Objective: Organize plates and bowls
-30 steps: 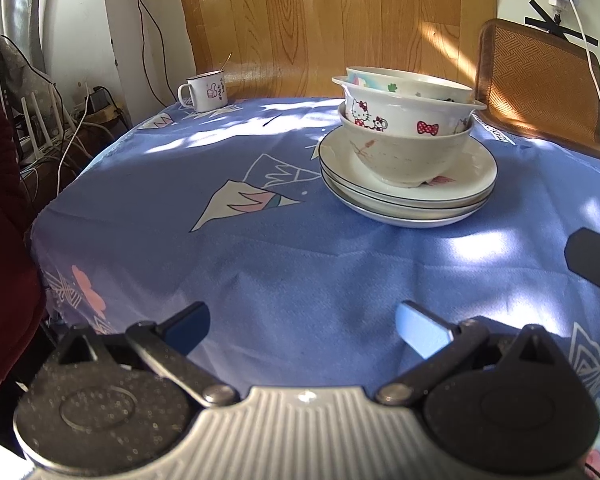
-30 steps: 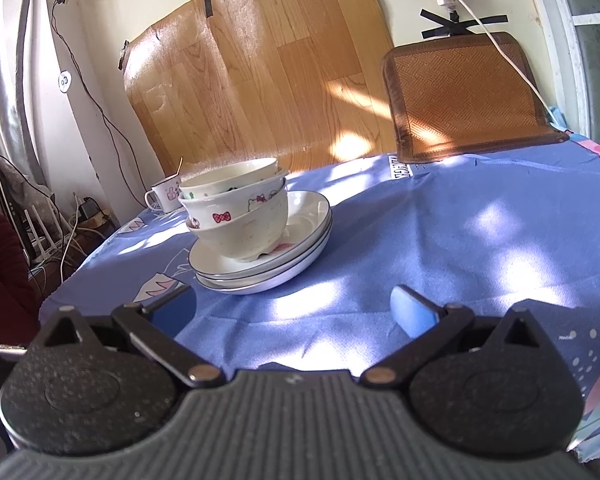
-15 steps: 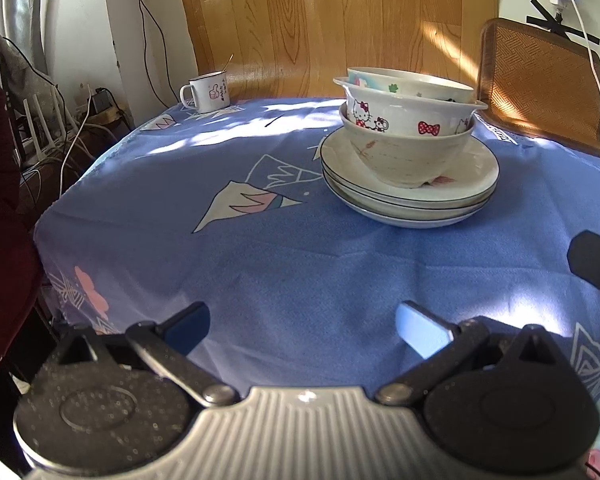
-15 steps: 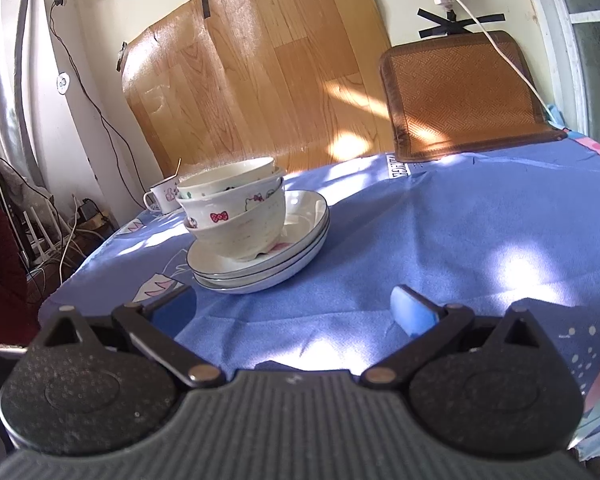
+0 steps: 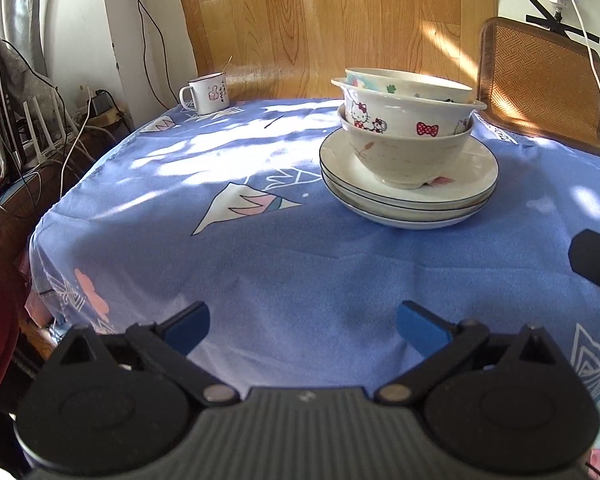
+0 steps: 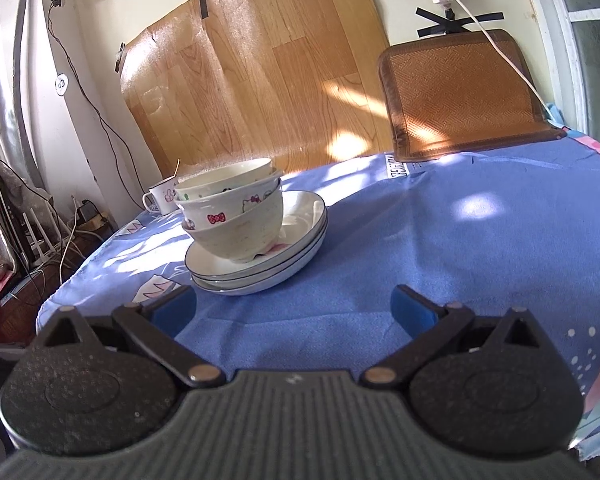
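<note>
Bowl stack [image 5: 406, 128] on plates [image 5: 410, 188] sits ahead-right of left gripper [image 5: 302, 326], ahead-left of right gripper [image 6: 294, 308]; both wide open, empty, neither clearly nearer.

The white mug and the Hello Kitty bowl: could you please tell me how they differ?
The white mug stands alone on the cloth at the far left; the Hello Kitty bowl is nested between two other bowls on the plates. The mug has a handle; the bowl is wider. Both are white with printed pictures.
</note>
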